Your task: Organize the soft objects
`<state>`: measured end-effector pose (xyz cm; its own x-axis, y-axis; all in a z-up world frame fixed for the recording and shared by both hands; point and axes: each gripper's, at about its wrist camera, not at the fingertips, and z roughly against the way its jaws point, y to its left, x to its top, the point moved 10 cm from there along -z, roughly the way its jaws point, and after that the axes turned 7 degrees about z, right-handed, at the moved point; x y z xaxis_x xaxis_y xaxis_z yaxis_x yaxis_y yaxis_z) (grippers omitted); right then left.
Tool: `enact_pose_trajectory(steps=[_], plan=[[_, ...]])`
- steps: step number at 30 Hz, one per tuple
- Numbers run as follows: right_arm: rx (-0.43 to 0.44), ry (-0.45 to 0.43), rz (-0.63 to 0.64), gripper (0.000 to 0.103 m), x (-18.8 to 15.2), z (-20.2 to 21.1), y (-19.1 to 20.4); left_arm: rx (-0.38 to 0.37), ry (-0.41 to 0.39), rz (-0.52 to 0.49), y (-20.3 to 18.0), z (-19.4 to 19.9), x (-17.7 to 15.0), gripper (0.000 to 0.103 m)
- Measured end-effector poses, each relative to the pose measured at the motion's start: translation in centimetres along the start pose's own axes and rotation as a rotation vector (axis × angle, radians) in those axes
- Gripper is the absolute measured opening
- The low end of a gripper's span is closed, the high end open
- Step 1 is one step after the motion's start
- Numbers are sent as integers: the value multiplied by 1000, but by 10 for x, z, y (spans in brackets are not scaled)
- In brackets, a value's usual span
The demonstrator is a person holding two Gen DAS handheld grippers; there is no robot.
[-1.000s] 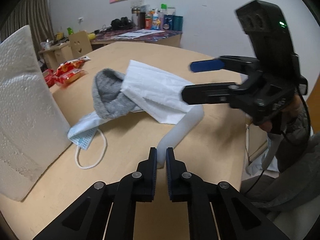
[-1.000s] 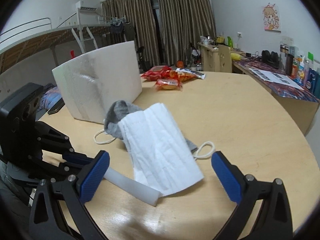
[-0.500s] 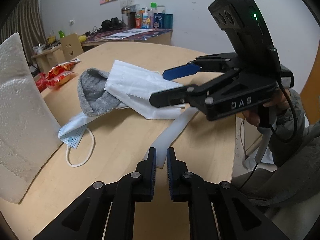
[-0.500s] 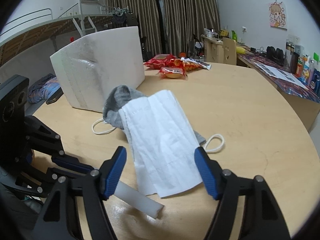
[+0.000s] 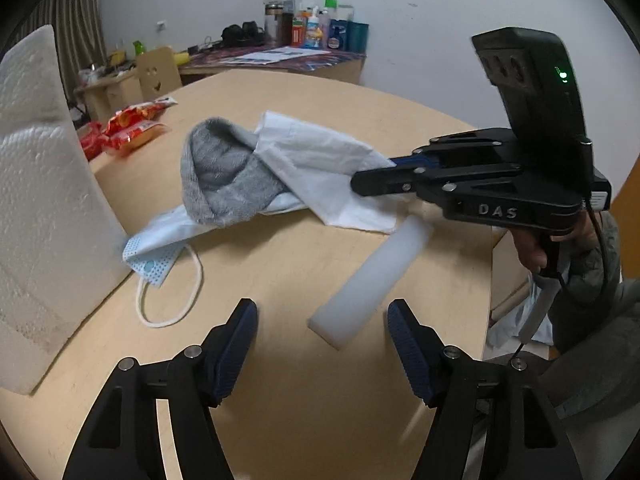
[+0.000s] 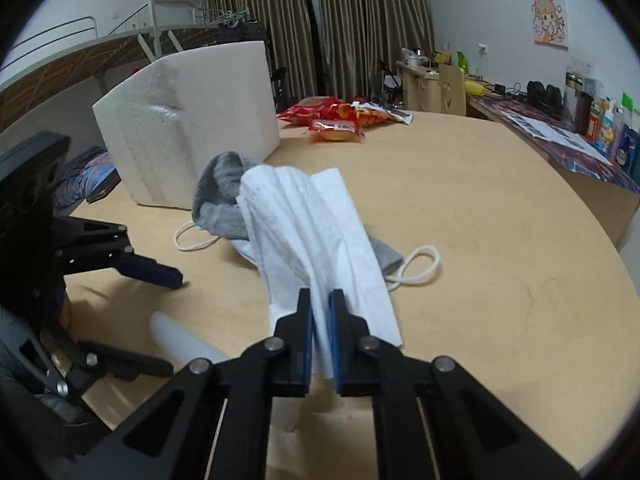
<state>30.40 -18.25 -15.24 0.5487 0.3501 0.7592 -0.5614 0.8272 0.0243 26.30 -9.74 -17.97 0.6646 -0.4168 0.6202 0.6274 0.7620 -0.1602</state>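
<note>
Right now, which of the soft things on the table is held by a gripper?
The white tissue: the right gripper is shut on its near edge. The grey sock, blue mask and white foam strip lie free.

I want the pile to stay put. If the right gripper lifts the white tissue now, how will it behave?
Likely floppy: the tissue already bunches between the right gripper. Probably very light, so it should lift easily. It drapes over the grey sock, so it may drag that slightly.
</note>
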Motion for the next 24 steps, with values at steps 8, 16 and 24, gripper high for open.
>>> enact_pose_trajectory(steps=[8, 16, 24], plan=[[33, -108, -101, 11, 16, 31, -13, -45, 4, -77, -19, -3, 1, 28], [40, -153, -147, 11, 20, 47, -19, -28, -19, -107, -23, -1, 4, 12], [16, -188, -183, 10, 19, 64, -32, -29, -91, -78, -23, 18, 15, 8]])
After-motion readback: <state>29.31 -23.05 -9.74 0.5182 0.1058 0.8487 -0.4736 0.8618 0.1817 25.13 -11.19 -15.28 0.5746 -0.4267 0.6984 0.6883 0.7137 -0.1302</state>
